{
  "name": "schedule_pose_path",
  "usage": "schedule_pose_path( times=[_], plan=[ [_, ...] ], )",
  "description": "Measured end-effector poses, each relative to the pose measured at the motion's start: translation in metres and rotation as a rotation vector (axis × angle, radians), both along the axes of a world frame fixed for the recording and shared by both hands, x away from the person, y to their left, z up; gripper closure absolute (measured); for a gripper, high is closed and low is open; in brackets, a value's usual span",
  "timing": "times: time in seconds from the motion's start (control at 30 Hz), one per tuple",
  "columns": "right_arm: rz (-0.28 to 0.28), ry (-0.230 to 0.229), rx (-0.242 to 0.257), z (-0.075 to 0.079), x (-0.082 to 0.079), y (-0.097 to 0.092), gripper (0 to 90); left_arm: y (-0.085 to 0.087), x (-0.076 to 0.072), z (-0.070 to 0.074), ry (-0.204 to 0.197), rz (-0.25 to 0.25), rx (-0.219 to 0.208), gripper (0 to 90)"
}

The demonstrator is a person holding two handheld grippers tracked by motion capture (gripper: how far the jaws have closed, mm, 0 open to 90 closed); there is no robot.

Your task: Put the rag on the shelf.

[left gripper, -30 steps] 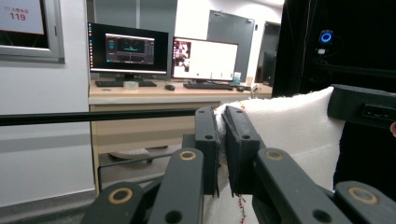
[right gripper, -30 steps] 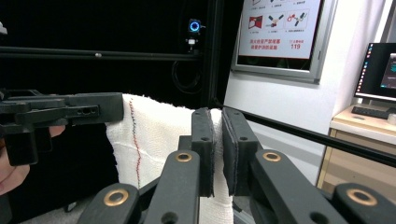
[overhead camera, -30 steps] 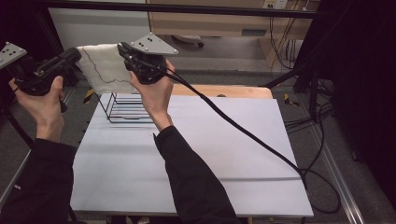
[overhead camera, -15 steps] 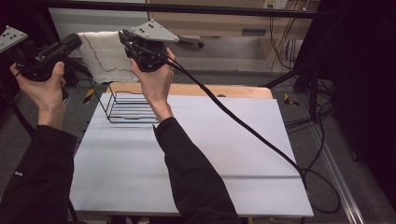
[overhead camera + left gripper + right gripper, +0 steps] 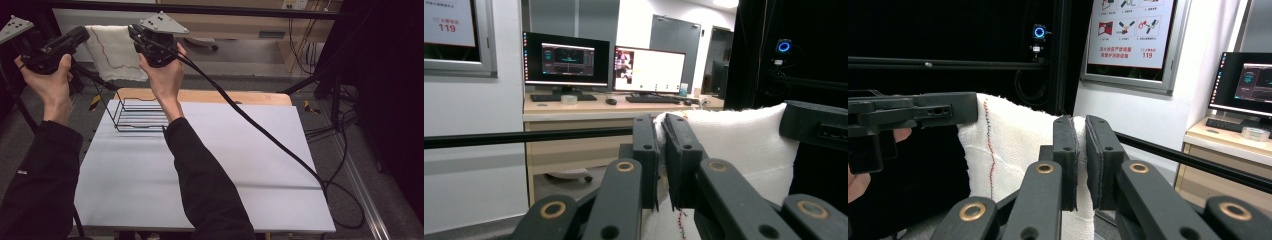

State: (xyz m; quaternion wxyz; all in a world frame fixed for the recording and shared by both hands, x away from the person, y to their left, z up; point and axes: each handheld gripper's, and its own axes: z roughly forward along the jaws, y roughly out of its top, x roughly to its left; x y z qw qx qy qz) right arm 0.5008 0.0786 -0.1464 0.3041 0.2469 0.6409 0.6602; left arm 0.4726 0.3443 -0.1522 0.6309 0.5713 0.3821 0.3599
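Observation:
A white towel (image 5: pixel 116 51) with a thin red line hangs stretched in the air beyond the table's far left corner. My left gripper (image 5: pixel 82 36) is shut on its left top edge, and my right gripper (image 5: pixel 133 31) is shut on its right top edge. In the left gripper view the towel (image 5: pixel 744 145) is pinched between the black jaws of the left gripper (image 5: pixel 662 131). In the right gripper view the towel (image 5: pixel 1013 150) sits clamped in the right gripper (image 5: pixel 1081 131), with the other gripper (image 5: pixel 908 112) holding the far corner.
A black wire rack (image 5: pixel 136 114) stands at the far left of the white table (image 5: pixel 240 170), under the towel. The right gripper's black cable (image 5: pixel 260 132) trails across the table to the right. A wooden board (image 5: pixel 225 96) lines the far edge.
Both hands have lifted higher and moved away from me, carrying the towel up above the wire rack. The towel stays spread between the two grippers.

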Motion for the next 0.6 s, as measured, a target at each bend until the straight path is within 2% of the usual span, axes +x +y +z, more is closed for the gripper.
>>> schedule_pose_path(
  times=[0.1, 0.2, 0.43, 0.6],
  plan=[
    [-0.004, 0.003, 0.000, 0.001, 0.006, 0.002, 83.8, -0.001, 0.005, 0.002, 0.001, 0.014, 0.021, 84.1],
    [-0.007, 0.007, 0.001, 0.002, 0.012, 0.003, 83.8, -0.001, 0.011, 0.003, 0.002, 0.017, 0.024, 84.0],
    [-0.010, 0.013, 0.005, 0.000, 0.026, 0.007, 83.8, 0.003, 0.026, 0.000, 0.013, 0.025, 0.006, 84.0],
    [-0.014, 0.021, 0.000, -0.001, 0.036, 0.010, 83.8, 0.004, 0.035, -0.002, 0.024, 0.030, 0.015, 84.1]
  ],
)
